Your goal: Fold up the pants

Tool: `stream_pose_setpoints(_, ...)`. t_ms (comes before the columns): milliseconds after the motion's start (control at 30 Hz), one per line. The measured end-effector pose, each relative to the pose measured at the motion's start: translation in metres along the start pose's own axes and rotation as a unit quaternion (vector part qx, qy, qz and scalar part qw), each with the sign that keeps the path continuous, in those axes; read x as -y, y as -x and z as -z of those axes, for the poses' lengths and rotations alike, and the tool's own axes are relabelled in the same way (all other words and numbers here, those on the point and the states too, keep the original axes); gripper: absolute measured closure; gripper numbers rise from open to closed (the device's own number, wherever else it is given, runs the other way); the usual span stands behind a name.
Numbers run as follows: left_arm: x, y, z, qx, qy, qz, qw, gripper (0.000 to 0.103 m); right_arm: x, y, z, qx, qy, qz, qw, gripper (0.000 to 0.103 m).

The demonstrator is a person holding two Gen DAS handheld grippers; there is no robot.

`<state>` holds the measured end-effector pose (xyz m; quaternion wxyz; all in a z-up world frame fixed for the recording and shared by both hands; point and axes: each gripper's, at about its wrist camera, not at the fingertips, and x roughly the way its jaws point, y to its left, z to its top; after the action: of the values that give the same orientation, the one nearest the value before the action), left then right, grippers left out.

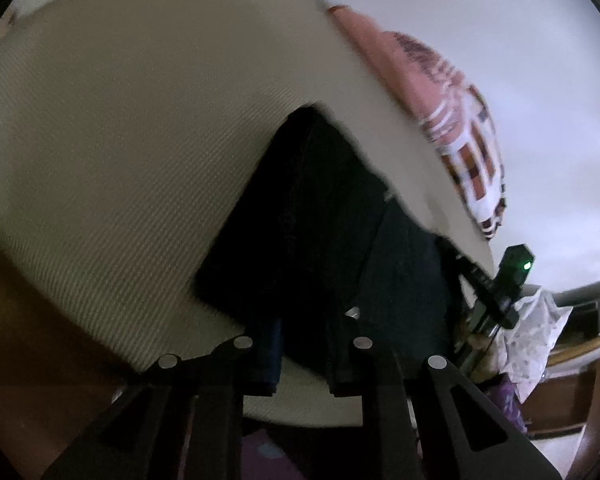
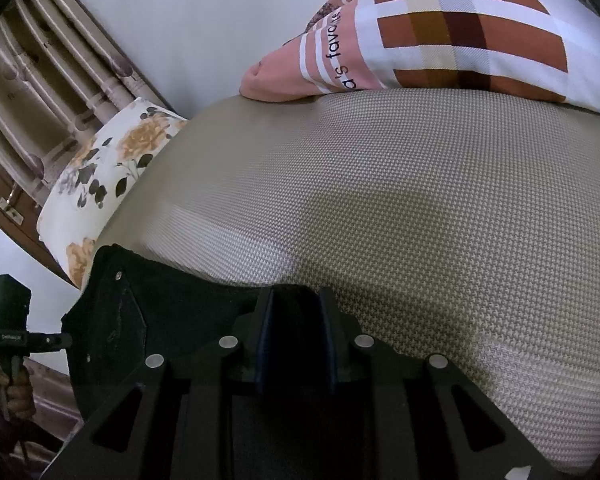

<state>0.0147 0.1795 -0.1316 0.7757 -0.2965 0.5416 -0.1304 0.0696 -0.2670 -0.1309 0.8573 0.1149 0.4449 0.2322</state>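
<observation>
pants (image 2: pixel 140 320): 1 | tools (image 2: pixel 296 340): 2 | pillows (image 2: pixel 440 32): 2 | bed (image 2: pixel 420 220): 1

Mattress (image 2: pixel 420 208) bare ahead – plaid pillow (image 2: pixel 460 32) blocks far edge, floral pillow (image 2: pixel 100 176) left.

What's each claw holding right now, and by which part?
Both claws hold the dark pants. The right claw is shut on a bunched edge near a back pocket. The left claw grips another edge; which part can't be told.

Beige woven-texture bed (image 2: pixel 420 208) against a plain white wall (image 2: pixel 172 20), checked pink-and-brown pillow (image 2: pixel 440 32), floral pillow (image 2: pixel 100 176), pleated patterned curtains (image 2: pixel 32 80).
</observation>
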Motion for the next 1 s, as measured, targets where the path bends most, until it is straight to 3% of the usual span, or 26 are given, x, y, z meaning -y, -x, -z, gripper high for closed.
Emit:
stream_pose_setpoints(67, 0.033, 0.014, -0.011, 0.042, -0.055, 0.014, 0.9975, 0.086, 0.001, 0.004, 0.000, 0.015, -0.006, 0.011, 1.000, 0.074)
stream_pose_setpoints(133, 0.062, 0.029, -0.015, 0.091, -0.113, 0.029, 0.9890, 0.086, 0.004, 0.012, 0.001, 0.040, -0.018, 0.018, 0.999, 0.074)
stream_pose_setpoints(200, 0.070, 0.028, -0.012, 0.112, -0.145, 0.008, 0.9831, 0.086, 0.006, 0.016, 0.001, 0.047, -0.024, 0.019, 0.998, 0.077)
stream_pose_setpoints(300, 0.021, -0.003, -0.006, 0.062, -0.099, -0.024, 0.9928, 0.086, 0.005, 0.016, 0.000, 0.046, -0.023, 0.018, 0.999, 0.079)
stream_pose_setpoints(400, -0.012, -0.019, 0.008, 0.042, -0.084, -0.039, 0.9948, 0.086, 0.007, 0.015, 0.000, 0.043, -0.026, 0.016, 0.999, 0.079)
stream_pose_setpoints(533, -0.011, -0.017, 0.010, 0.040, -0.087, -0.044, 0.9944, 0.086, 0.006, 0.015, 0.000, 0.039, -0.026, 0.020, 0.999, 0.077)
stream_pose_setpoints(633, -0.014, -0.013, 0.016, 0.034, -0.069, -0.037, 0.9964, 0.085, -0.006, 0.023, 0.000, 0.052, -0.013, 0.056, 0.997, 0.077)
stream_pose_setpoints(767, -0.018, -0.015, 0.015, 0.030, -0.049, -0.028, 0.9980, 0.082, -0.069, 0.038, -0.006, 0.073, 0.049, 0.007, 0.996, 0.077)
stream_pose_setpoints(867, -0.021, -0.016, 0.015, 0.033, -0.043, -0.022, 0.9983, 0.081, -0.143, 0.016, -0.008, 0.018, 0.133, -0.076, 0.988, 0.077)
stream_pose_setpoints(933, -0.025, -0.016, 0.016, 0.036, -0.038, -0.017, 0.9985, 0.081, -0.191, -0.014, -0.003, -0.034, 0.190, -0.121, 0.974, 0.077)
stream_pose_setpoints(1000, -0.028, -0.015, 0.016, 0.037, -0.030, -0.012, 0.9988, 0.080, -0.223, -0.046, 0.003, -0.072, 0.240, -0.127, 0.960, 0.079)
